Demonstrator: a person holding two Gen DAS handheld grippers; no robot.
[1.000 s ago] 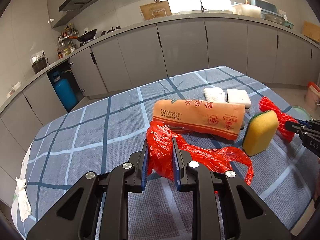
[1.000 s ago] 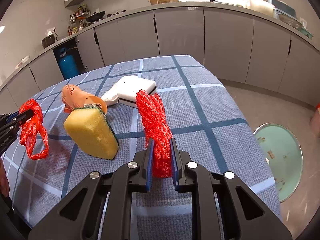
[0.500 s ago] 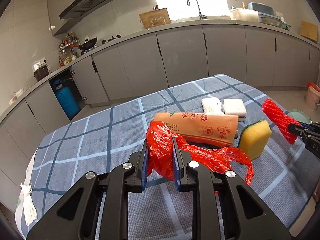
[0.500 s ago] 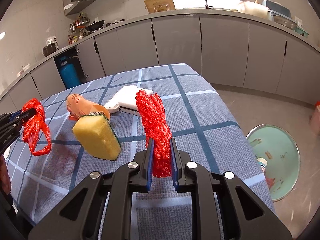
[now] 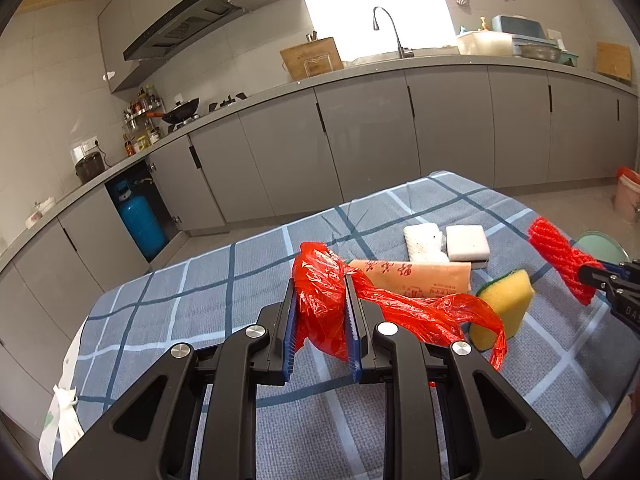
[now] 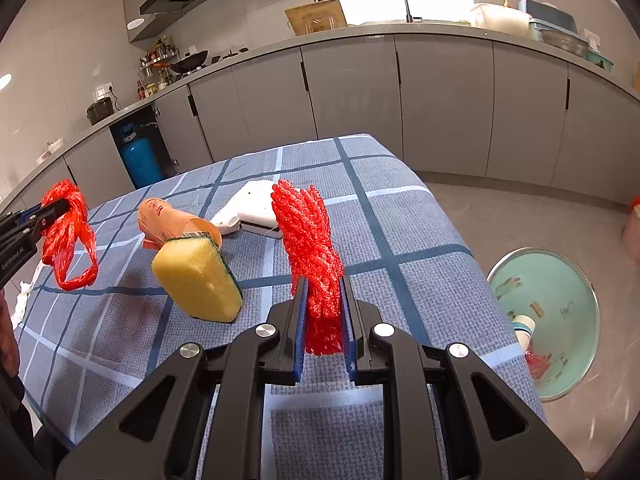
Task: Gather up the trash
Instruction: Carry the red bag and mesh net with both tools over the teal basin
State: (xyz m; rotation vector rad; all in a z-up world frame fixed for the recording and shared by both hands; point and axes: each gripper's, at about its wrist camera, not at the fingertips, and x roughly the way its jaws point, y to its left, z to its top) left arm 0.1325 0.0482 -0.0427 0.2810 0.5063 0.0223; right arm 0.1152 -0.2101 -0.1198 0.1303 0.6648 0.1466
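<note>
Left gripper (image 5: 320, 300) clamped on a red plastic bag (image 5: 320, 300), lifted above the checked tablecloth (image 5: 180, 312). Right gripper (image 6: 323, 304) pinched tight on red foam netting (image 6: 312, 240), sticking up between its fingers, near a yellow sponge (image 6: 196, 280).

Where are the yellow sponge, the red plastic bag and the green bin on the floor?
yellow sponge (image 6: 196, 280), right wrist view, middle of its yellow face.
red plastic bag (image 5: 320, 292), left wrist view, bunched part between the claw's fingers.
green bin (image 6: 560, 276), right wrist view, bare inner wall.
</note>
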